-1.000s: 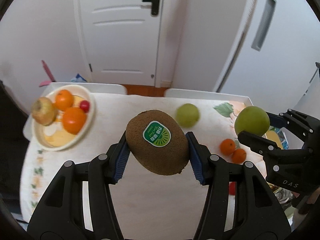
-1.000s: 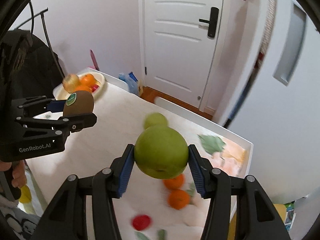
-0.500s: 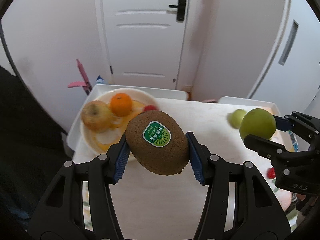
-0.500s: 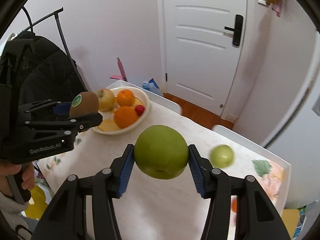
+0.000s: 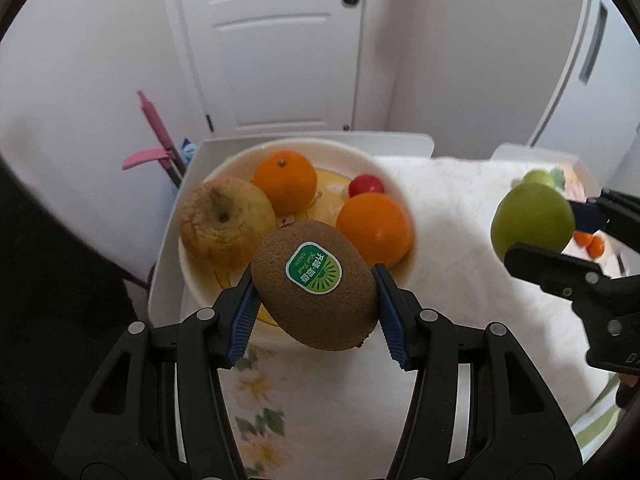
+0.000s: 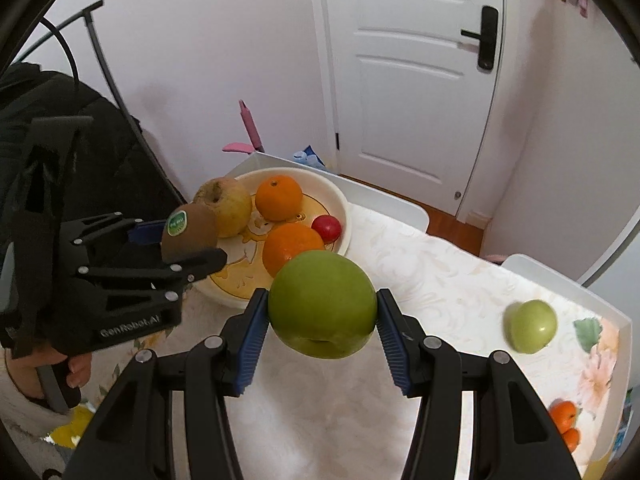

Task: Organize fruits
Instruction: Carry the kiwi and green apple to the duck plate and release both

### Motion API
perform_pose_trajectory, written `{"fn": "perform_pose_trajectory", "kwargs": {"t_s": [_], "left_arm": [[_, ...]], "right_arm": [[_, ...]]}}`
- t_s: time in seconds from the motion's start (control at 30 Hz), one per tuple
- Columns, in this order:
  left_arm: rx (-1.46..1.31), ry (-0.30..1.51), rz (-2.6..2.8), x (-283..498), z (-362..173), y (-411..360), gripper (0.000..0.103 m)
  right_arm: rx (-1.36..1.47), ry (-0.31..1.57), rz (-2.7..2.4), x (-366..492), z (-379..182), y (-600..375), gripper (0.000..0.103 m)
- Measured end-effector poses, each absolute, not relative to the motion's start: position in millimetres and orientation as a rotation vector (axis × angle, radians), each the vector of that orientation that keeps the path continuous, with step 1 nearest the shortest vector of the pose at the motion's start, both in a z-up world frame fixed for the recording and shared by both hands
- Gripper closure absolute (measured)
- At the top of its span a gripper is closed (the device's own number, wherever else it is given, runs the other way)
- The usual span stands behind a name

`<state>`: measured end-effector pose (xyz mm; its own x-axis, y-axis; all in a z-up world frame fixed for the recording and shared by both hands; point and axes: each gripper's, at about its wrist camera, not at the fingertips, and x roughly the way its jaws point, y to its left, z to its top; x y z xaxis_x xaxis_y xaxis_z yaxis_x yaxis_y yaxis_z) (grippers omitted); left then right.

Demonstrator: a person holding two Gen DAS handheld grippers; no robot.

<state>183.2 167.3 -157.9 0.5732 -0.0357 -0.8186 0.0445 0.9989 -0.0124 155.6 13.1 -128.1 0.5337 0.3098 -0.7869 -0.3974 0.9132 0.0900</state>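
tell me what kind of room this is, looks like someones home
Most likely a home, perhaps a dining corner: a panelled white door with a black handle, a table under a floral cloth, and a bowl of fruit. The left gripper holds a kiwi.

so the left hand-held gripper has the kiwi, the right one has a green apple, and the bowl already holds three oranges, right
Not quite: the bowl holds two oranges, not three, alongside a yellowish apple and a small red fruit; the right wrist view shows this. The rest is correct: the left hand-held gripper has the kiwi and the right hand-held gripper has a green apple.
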Motion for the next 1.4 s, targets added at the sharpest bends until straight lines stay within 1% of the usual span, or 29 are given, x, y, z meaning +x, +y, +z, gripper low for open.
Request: {"fn": "perform_pose_trajectory", "kwargs": {"t_s": [0.23, 0.5, 0.53, 0.6, 0.67, 0.73, 1.1, 1.4], "left_arm": [[0.044, 1.028, -0.114, 204.3, -186.4, 171.2, 0.044], [0.042, 1.048, -0.153, 209.3, -195.6, 173.0, 0.044], [0.041, 1.047, -0.154, 209.4, -195.9, 172.9, 0.042], [0.043, 1.031, -0.154, 206.9, -191.1, 174.7, 0.029], [0.034, 1.006, -0.159, 203.2, -185.4, 173.8, 0.010], [0.034, 0.972, -0.147, 197.6, -178.0, 173.6, 0.004], [-0.025, 0.942, -0.046, 173.4, -149.8, 181.2, 0.004], [-0.044, 0.917, 0.048, 151.3, -134.5, 194.1, 0.004]], "right_arm": [[-0.069, 0.944, 0.365, 163.7, -145.6, 19.0, 0.054], [-0.052, 0.963, 0.326, 170.7, -151.5, 17.7, 0.054], [-0.052, 0.964, 0.323, 171.7, -151.5, 18.5, 0.054], [-0.049, 0.967, 0.323, 173.9, -151.3, 17.2, 0.054], [-0.047, 0.964, 0.324, 175.2, -149.9, 15.9, 0.054], [-0.047, 0.962, 0.329, 177.3, -148.5, 15.3, 0.054], [-0.073, 0.940, 0.413, 191.5, -126.5, 17.4, 0.054], [-0.091, 0.925, 0.502, 221.3, -121.4, 32.6, 0.054]]}}
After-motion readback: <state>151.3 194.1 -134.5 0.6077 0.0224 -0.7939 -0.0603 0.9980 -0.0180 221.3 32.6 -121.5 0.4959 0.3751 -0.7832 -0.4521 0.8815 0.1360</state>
